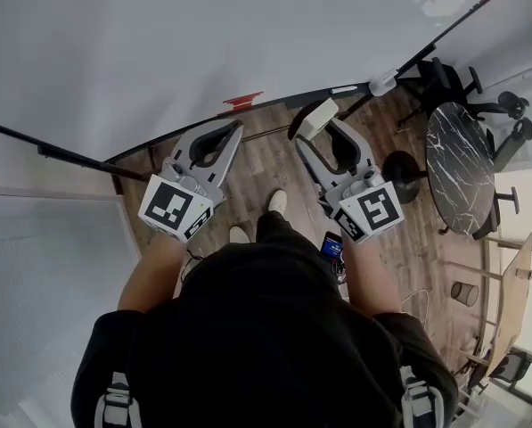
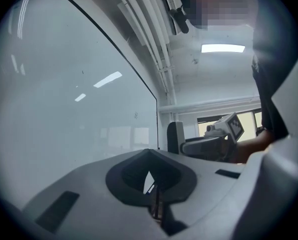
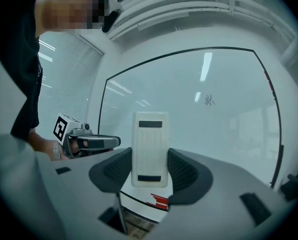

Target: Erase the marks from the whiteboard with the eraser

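The right tool (image 3: pixel 149 165) held the white eraser (image 3: pixel 149 149) upright between its pads, at the centre of the right gripper view, in front of the whiteboard (image 3: pixel 178 79). Whether it touched the board could not be told. The small dark mark (image 3: pixel 208 100) sat up and to the right of the eraser, well apart from it. The left tool (image 2: pixel 149 154) was closed on nothing. As I judged it, the pads gripped only the eraser's lower half, so pressing it on the board could lever it askew or out of the grip. A low sweep could also miss the mark entirely.
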The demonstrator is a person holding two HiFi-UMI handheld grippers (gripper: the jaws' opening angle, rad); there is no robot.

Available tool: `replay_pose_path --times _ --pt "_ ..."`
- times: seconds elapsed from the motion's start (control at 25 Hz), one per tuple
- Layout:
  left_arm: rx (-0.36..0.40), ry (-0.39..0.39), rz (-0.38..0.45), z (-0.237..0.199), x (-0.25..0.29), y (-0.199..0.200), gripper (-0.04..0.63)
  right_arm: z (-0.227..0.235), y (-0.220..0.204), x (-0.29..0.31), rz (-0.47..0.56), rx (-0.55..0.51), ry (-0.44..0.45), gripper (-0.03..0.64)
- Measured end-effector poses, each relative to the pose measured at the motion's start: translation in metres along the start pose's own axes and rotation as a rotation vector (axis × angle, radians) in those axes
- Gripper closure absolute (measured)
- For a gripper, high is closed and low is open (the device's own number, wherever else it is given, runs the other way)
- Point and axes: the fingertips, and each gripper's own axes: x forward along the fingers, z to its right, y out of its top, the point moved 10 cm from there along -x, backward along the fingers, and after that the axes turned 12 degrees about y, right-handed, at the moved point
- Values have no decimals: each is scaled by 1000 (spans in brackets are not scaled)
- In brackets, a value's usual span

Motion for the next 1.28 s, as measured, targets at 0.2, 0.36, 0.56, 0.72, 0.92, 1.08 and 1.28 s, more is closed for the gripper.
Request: replay_pose_path --times 0.2,0.36,0.56,0.72,0.92,1.08,1.28 --pt "3 10 19 -5 26 11 592 34 4 7 25 9 14 394" --pt "22 33 23 -10 56 20 592 69 16 13 27 -19 -5 394" --pt "41 68 40 -11 96 33 592 112 36 21 31 -54 -41 394" --pt "63 83 54 -12 126 42 592 143 49 30 43 -93 -59 396" --pt "72 99 62 -13 154 50 592 171 65 38 75 -129 -97 396" --pt "84 119 65 -16 170 59 592 190 76 45 79 -167 -127 396" --pt "96 150 63 -16 189 74 592 214 88 51 92 -160 -108 396"
